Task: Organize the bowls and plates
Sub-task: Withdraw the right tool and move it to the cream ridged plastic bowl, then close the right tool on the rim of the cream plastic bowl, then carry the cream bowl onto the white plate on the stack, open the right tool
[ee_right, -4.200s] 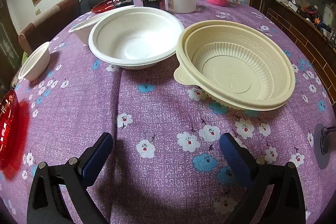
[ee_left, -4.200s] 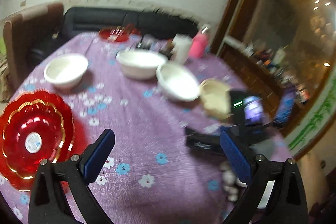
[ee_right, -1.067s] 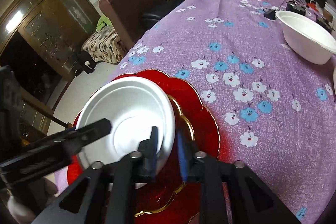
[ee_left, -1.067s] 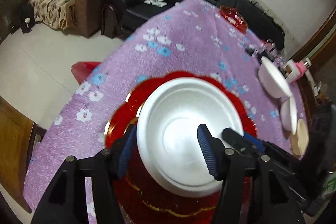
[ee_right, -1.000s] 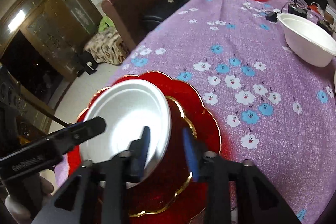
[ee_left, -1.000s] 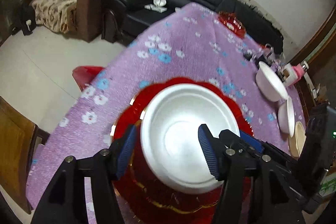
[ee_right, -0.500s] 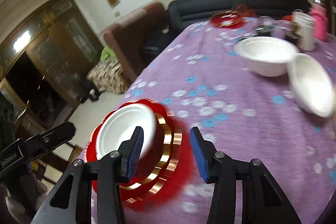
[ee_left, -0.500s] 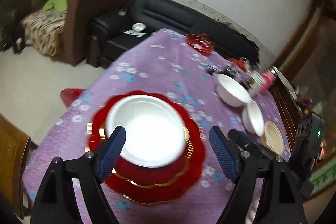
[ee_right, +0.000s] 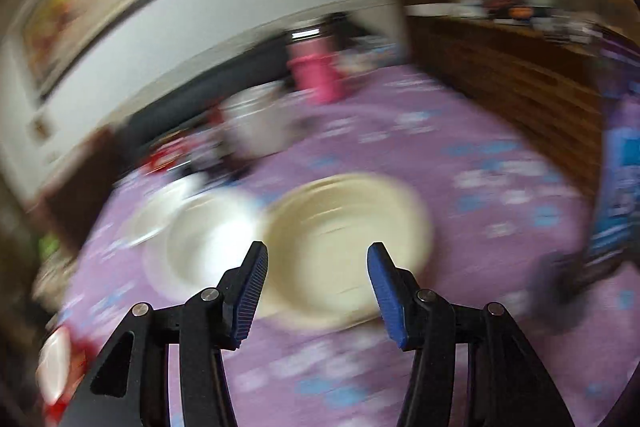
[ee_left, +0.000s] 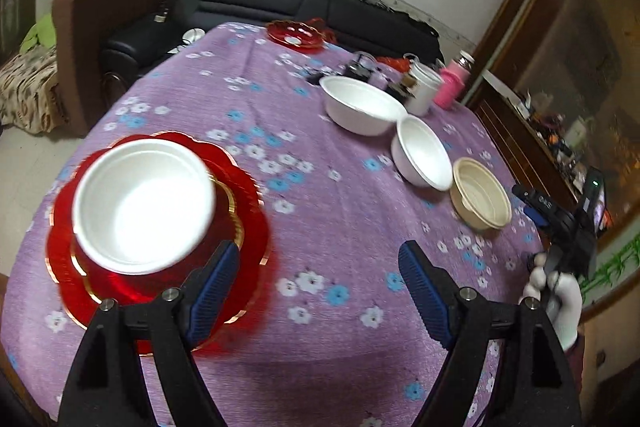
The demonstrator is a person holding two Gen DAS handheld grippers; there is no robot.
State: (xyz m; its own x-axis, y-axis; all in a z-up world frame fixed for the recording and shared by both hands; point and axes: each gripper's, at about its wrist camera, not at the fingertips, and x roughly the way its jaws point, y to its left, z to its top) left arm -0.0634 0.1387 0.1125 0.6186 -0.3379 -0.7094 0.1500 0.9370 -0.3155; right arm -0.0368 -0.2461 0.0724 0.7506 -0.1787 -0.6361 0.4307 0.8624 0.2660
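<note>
Left gripper point(ee_left: 318, 287) jaws wide apart, empty, over the purple tablecloth point(ee_left: 320, 227). White bowl point(ee_left: 142, 205) sits on the red plate point(ee_left: 244, 195) just beyond. Right gripper point(ee_right: 316, 287) jaws opening, nothing between; view blurred. Cream bowl point(ee_right: 348, 223) ahead, two white bowls point(ee_left: 362, 105) farther back.

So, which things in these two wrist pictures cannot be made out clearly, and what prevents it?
- Right wrist view: motion blur smears the cream plastic bowl and the white foam bowl beside it; whether they touch is unclear.
- Right wrist view: the red plate is cut off by the lower left edge.
- Left wrist view: the white foam bowl on the red scalloped plate hides that plate's centre.
- Left wrist view: small items behind the white jar are too small to identify.
</note>
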